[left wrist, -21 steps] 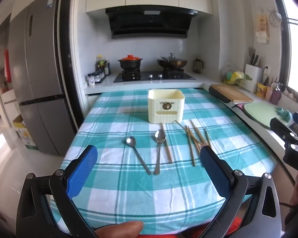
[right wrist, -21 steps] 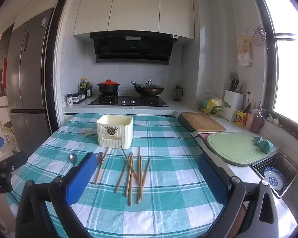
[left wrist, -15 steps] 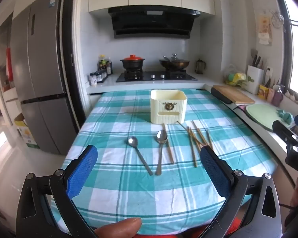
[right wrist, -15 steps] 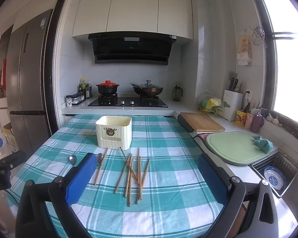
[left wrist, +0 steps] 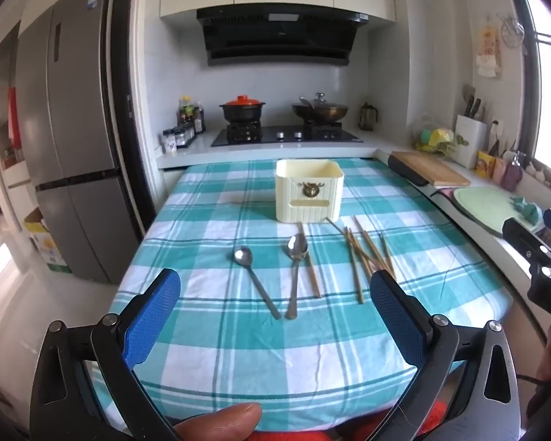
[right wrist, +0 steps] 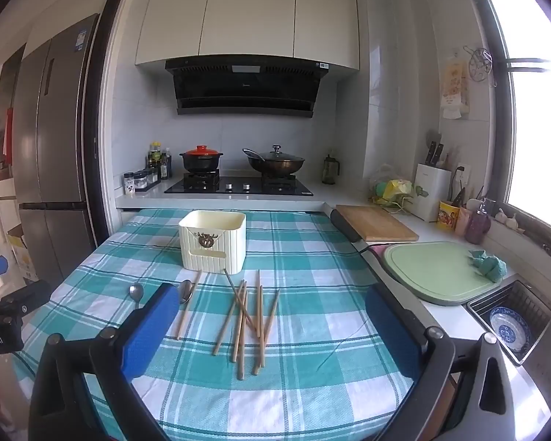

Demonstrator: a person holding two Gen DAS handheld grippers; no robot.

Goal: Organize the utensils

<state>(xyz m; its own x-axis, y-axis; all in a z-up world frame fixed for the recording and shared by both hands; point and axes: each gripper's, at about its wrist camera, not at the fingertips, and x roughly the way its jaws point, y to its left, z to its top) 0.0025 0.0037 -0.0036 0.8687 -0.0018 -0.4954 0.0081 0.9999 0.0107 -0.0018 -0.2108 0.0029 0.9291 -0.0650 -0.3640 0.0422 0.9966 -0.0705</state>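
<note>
A cream utensil holder (left wrist: pixel 309 190) stands upright on the teal checked tablecloth (left wrist: pixel 238 349); it also shows in the right wrist view (right wrist: pixel 212 241). Two metal spoons (left wrist: pixel 255 284) (left wrist: pixel 295 275) lie in front of it, with one chopstick (left wrist: pixel 309 262) beside the right spoon. Several wooden chopsticks (right wrist: pixel 246 318) lie in a loose pile to the right, also in the left wrist view (left wrist: pixel 363 253). My left gripper (left wrist: pixel 275 316) is open and empty, held above the near table edge. My right gripper (right wrist: pixel 272 325) is open and empty, above the chopsticks.
A stove with a red-lidded pot (left wrist: pixel 243 108) and a wok (left wrist: pixel 319 109) is behind the table. A wooden board (right wrist: pixel 376 222), a green cutting board (right wrist: pixel 437 272) and a sink with a bowl (right wrist: pixel 508 325) line the right counter. A fridge (left wrist: pixel 69 154) stands left.
Both grippers have risen and drawn slightly nearer the table, so the scene sits lower in view. Nothing on the table has moved.
</note>
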